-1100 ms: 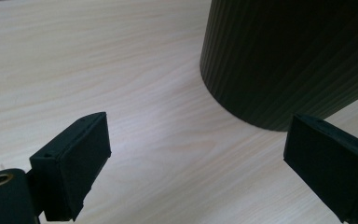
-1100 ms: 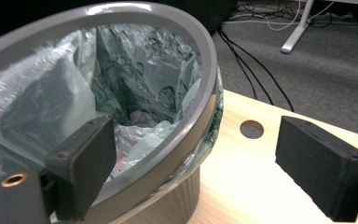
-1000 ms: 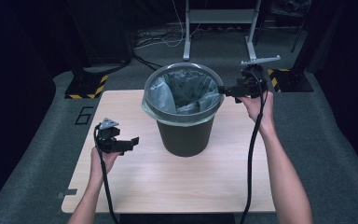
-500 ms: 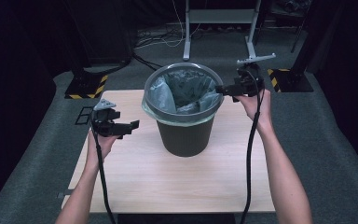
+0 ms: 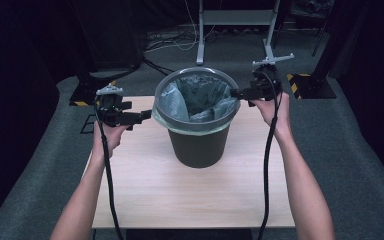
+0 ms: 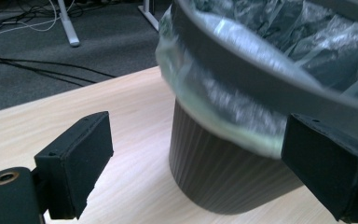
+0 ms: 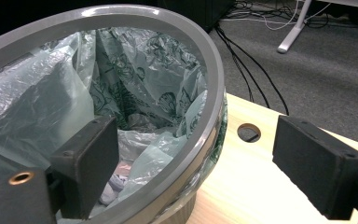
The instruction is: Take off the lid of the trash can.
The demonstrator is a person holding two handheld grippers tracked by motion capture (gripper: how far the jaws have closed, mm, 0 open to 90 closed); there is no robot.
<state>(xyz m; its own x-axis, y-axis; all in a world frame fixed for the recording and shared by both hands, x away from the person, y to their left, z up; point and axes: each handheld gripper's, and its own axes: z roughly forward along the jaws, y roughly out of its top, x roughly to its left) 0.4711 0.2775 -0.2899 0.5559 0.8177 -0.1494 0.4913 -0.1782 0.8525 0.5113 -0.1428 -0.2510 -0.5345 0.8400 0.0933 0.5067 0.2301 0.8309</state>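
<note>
A dark ribbed bin [image 5: 198,145] stands mid-table with a grey ring [image 5: 166,116] holding a pale green liner bag [image 5: 195,97]. My left gripper [image 5: 146,116] is open at the bin's left side, level with the rim. In the left gripper view my left gripper [image 6: 198,140] has wide jaws and the bag's skirt [image 6: 214,112] just ahead. My right gripper [image 5: 233,93] is open at the right rim. In the right gripper view my right gripper [image 7: 200,149] straddles the ring [image 7: 212,93], one jaw inside the bag, one outside, neither pad touching.
The wooden table [image 5: 145,200] has a round hole [image 7: 249,132] near the bin. Behind it on grey carpet are white desk legs [image 5: 200,50], loose cables [image 5: 172,42] and yellow-black striped stand bases [image 5: 305,82].
My left gripper has risen from low over the table up to the bin's rim and closer to it. The right gripper has stayed at the right rim.
</note>
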